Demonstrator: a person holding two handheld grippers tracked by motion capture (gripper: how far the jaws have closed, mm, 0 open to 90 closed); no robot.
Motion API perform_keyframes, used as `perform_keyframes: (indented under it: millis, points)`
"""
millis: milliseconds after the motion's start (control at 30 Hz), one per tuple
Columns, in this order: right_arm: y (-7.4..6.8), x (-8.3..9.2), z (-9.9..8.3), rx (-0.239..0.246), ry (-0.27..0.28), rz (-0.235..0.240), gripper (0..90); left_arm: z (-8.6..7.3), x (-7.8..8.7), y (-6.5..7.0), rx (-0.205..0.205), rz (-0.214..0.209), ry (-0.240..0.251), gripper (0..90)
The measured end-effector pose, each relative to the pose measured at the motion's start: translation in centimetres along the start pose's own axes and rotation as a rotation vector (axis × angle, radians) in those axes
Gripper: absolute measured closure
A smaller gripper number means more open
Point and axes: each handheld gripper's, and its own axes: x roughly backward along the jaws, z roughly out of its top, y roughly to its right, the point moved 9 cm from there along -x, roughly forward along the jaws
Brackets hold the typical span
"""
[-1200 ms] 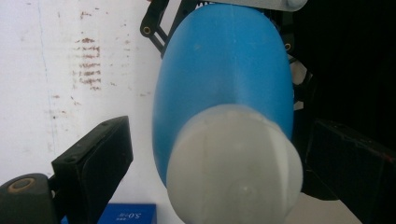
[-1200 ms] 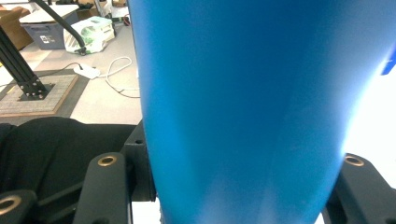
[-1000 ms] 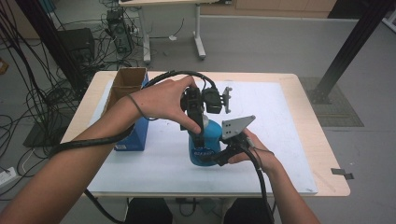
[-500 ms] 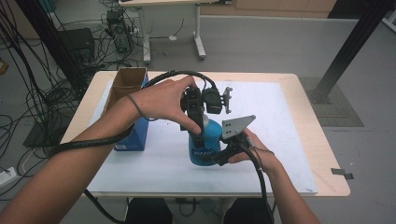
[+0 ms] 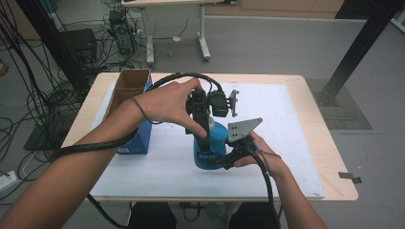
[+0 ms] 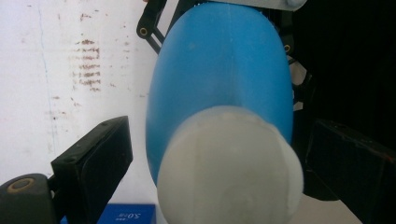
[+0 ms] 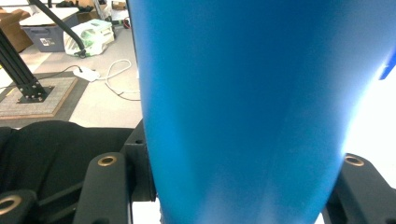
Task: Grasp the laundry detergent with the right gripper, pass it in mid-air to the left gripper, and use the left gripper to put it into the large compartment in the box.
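A blue plastic bottle (image 5: 213, 139) with a white cap stands upright on the white sheet near the table's middle. My right gripper (image 5: 220, 161) comes in level from the right and is shut on the bottle's lower body; in the right gripper view the blue wall (image 7: 247, 107) sits tight between both jaws. My left gripper (image 5: 206, 137) points down over the bottle's top. In the left gripper view its black jaws straddle the white cap (image 6: 229, 168), with a clear gap on the left side, so it is open. The bottle's blue shoulder (image 6: 219, 70) lies beyond the cap.
An open cardboard-lined blue box (image 5: 131, 114) stands at the table's left edge. A white sheet (image 5: 286, 143) covers most of the wooden table (image 5: 329, 143). Cables trail from both grippers. Cables and another table's legs are on the floor behind.
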Motion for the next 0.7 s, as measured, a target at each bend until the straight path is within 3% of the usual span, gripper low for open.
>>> perform_keyframes:
  millis: [700]
  points:
    - [0.06, -0.05, 0.18, 0.001, 0.002, 0.0, 41.0, -0.15, 0.03, -0.14, 0.009, 0.001, -0.006, 7.5]
